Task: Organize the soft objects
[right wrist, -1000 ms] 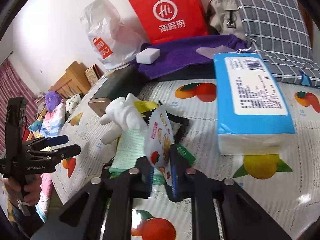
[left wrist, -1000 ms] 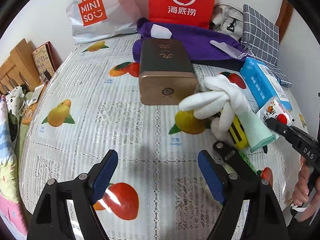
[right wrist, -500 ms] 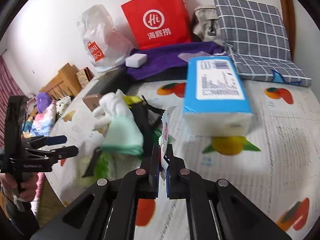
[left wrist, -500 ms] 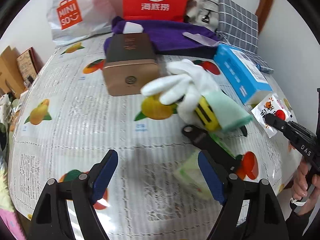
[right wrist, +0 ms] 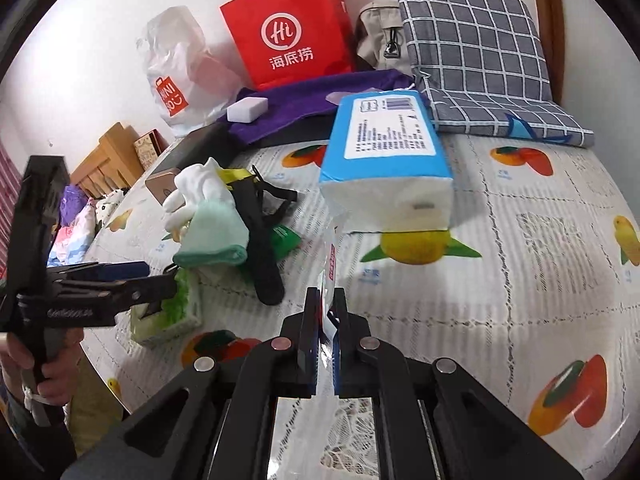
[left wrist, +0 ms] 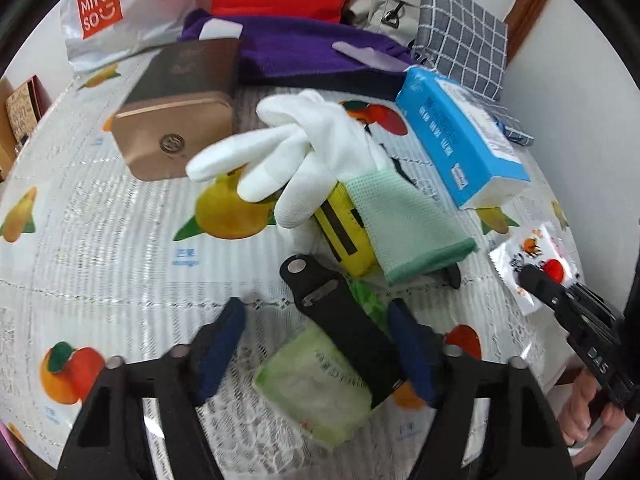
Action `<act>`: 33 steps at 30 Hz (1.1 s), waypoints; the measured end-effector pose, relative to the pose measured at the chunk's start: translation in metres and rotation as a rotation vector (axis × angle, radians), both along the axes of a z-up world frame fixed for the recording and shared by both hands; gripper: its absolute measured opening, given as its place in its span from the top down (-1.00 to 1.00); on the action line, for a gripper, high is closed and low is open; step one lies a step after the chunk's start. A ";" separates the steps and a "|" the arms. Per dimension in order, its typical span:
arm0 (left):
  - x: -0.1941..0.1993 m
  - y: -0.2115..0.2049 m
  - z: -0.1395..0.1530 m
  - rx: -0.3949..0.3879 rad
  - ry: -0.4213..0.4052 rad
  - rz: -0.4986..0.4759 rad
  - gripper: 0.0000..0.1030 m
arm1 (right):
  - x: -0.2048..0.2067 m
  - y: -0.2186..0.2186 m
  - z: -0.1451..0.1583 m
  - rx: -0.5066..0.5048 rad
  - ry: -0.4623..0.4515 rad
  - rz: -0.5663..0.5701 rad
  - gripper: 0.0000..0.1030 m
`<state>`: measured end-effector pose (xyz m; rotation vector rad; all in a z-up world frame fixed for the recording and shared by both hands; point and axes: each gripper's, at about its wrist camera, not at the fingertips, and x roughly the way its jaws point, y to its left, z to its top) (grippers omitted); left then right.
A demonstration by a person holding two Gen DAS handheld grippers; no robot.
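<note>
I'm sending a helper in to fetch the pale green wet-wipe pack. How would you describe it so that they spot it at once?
Start at the big blue tissue pack on the fruit-print tablecloth, then come toward the near edge past the white glove. The pale green wet-wipe pack lies flat there, a black strap across its corner, between the left gripper's fingers. It is the only soft, translucent green packet.

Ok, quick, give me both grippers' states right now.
Left gripper: open, jaws just been closing around the green tissue pack, pads not pressing yet.
Right gripper: shut on the snack packet.
</note>
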<state>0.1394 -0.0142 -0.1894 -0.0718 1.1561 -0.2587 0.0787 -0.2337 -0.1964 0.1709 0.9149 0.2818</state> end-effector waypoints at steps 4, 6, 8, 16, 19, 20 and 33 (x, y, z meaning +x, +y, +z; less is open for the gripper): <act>0.000 0.001 0.003 -0.023 -0.024 -0.011 0.31 | 0.001 -0.004 -0.004 0.008 0.008 -0.010 0.90; -0.001 0.005 0.007 -0.009 -0.037 -0.005 0.39 | 0.000 -0.006 -0.005 0.009 0.010 -0.014 0.89; -0.001 0.010 0.009 0.002 -0.042 0.002 0.40 | 0.001 -0.008 -0.006 0.012 0.012 -0.018 0.89; 0.003 0.016 0.005 -0.044 -0.042 0.010 0.51 | 0.001 -0.007 -0.012 -0.002 0.020 -0.021 0.89; 0.002 0.019 0.009 -0.054 -0.064 0.015 0.54 | 0.001 -0.009 -0.012 -0.005 0.019 -0.027 0.89; 0.002 0.021 0.009 -0.057 -0.064 0.012 0.54 | 0.000 -0.011 -0.011 -0.003 0.019 -0.030 0.89; -0.001 0.046 0.025 -0.078 -0.103 0.057 0.54 | 0.002 -0.014 -0.013 -0.046 0.039 -0.051 0.90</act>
